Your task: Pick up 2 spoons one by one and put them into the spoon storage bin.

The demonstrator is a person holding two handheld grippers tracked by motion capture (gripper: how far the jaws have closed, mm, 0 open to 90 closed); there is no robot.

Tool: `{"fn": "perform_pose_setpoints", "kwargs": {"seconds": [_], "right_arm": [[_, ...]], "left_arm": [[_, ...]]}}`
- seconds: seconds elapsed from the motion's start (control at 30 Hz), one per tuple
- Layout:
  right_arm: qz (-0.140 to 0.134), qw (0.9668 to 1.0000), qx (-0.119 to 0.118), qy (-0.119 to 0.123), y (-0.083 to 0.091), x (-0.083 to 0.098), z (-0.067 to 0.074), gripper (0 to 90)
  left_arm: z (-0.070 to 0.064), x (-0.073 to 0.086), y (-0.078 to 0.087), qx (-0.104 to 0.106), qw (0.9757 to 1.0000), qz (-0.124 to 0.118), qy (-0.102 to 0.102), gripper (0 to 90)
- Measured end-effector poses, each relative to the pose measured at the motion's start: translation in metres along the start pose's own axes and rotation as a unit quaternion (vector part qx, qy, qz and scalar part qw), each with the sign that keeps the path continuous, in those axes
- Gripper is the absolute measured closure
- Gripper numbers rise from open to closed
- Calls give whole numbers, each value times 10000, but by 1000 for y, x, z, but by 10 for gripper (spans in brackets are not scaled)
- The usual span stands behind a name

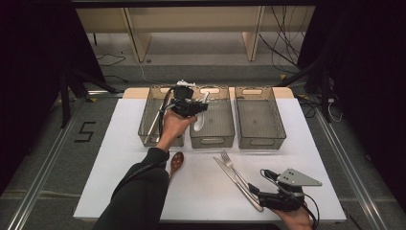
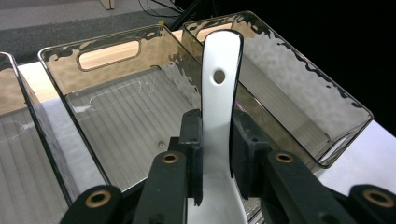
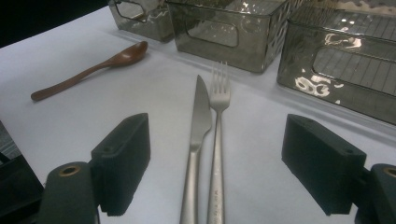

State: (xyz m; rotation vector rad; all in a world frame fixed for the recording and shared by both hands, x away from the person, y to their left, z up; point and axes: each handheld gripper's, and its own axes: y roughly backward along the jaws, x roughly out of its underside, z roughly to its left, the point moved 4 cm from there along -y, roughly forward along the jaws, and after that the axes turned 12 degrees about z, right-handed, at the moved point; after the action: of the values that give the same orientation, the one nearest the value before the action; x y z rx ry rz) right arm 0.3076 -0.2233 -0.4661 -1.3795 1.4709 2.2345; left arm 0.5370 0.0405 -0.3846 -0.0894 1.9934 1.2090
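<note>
Clamped between the pads of the left gripper [image 2: 217, 149]: a white spoon [image 2: 219, 98], held at its handle, jaws nearly closed on the narrow flat stem. Handle running straight out beyond the jaw tips, long axis in line with them, holed end farthest away, bowl back behind the pads. Poised above the middle bin [image 2: 116, 105], with the right bin [image 2: 299, 88] past the handle's far end (the third, the left bin [image 2: 18, 154], just off to the other side).

Spread wide and gripping nothing: the right gripper [image 3: 217, 168]. Between its pads, flat on the white table [image 3: 84, 121], a knife [image 3: 198, 135] and a fork [image 3: 217, 140], side by side and touching, tips pointing away from the jaws toward the bins. Farther off, beside the near pad, a wooden spoon [image 3: 93, 69], lying aslant.

Counted: three bins, two spoons, one knife, one fork.
</note>
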Motion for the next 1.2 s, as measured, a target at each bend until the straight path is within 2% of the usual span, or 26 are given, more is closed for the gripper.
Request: {"fn": "perform_pose_setpoints", "kwargs": {"seconds": [0.73,0.87,0.9,0.93,0.97,1.03,1.1,1.2], "right_arm": [[1,10000,-6,23,0,0,0,245],[6,10000,-4,19,0,0,0,245],[3,10000,-4,21,0,0,0,245],[3,10000,-4,23,0,0,0,245],[2,10000,-4,29,0,0,0,245],[1,10000,-4,30,0,0,0,245],[0,10000,0,30,0,0,0,245],[6,10000,1,30,0,0,0,245]], "left_arm": [[8,10,-21,-152,9997,122,160,747],[11,12,-24,-174,9993,169,282,739],[11,13,-24,-163,9992,157,330,725],[12,12,-24,-152,9989,142,421,653],[12,12,-23,-167,9988,150,425,595],[11,11,-20,-163,9989,96,425,553],[8,9,-15,-116,9989,85,444,461],[3,6,-6,-78,9991,30,410,390]]}}
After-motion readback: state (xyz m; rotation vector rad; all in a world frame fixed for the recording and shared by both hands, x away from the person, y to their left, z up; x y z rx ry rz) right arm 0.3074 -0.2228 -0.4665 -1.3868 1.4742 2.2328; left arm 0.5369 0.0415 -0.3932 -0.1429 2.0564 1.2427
